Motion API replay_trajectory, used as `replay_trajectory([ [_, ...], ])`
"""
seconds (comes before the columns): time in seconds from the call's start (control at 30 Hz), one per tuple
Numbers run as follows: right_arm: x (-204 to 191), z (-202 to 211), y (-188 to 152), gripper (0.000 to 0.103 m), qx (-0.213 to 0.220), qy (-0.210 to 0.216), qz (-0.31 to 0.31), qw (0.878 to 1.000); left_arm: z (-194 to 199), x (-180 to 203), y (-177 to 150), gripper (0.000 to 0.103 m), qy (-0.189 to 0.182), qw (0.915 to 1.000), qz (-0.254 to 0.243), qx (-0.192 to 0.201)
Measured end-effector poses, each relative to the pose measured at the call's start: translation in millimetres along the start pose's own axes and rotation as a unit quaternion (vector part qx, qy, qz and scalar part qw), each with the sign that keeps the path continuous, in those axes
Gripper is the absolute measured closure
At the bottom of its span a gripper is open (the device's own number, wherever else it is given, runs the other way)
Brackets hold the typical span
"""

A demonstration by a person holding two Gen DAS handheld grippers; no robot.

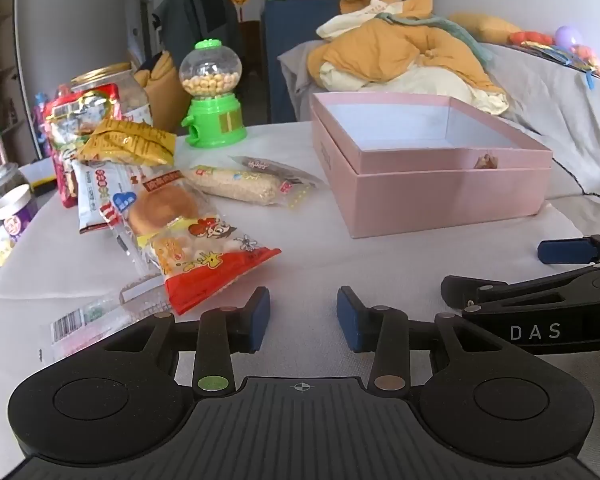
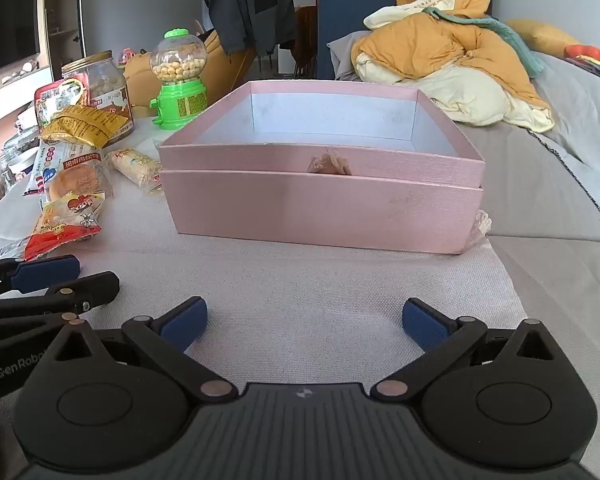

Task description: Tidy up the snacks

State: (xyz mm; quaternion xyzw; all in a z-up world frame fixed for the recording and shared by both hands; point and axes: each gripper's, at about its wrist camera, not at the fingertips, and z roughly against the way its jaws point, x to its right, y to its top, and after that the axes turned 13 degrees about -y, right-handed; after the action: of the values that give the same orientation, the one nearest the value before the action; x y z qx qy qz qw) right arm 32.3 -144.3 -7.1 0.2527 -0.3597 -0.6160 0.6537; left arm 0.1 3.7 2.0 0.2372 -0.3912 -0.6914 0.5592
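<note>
White-clothed bench is observed bearing loose snack packets left of an open pink cardboard box. Left hand-held gripper and right hand-held gripper are held spread, gripping nothing.

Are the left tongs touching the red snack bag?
Apart. The left wrist view shows white cloth between the left tongs and the red snack bag; the fingers grip nothing.
</note>
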Motion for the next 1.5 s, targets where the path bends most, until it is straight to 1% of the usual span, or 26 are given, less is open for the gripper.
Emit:
replay_trajectory([
  [0.07, 0.4, -0.4, -0.1, 0.000, -0.001, 0.005, -0.006, 1.000, -0.5, 2.7, -0.5, 0.059, 0.004, 1.0000, -0.006, 0.000],
  [0.57, 6.7, 0.7, -0.2, 0.000, 0.000, 0.008, -0.009, 1.000, 2.7, -0.7, -3.1, 0.059, 0.002, 1.0000, -0.002, -0.001],
  [0.6, 0.8, -0.8, 0.1, 0.000, -0.001, 0.007, -0.008, 1.000, 2.7, -0.7, -3.1, 0.059, 0.002, 1.0000, -0.002, -0.001],
  [1.5, 0.8, -0.9, 0.4, 0.000, -0.001, 0.007, -0.008, 1.000, 1.8, -2.0, -2.2, 0.059, 0.001, 1.0000, -0.001, -0.001],
])
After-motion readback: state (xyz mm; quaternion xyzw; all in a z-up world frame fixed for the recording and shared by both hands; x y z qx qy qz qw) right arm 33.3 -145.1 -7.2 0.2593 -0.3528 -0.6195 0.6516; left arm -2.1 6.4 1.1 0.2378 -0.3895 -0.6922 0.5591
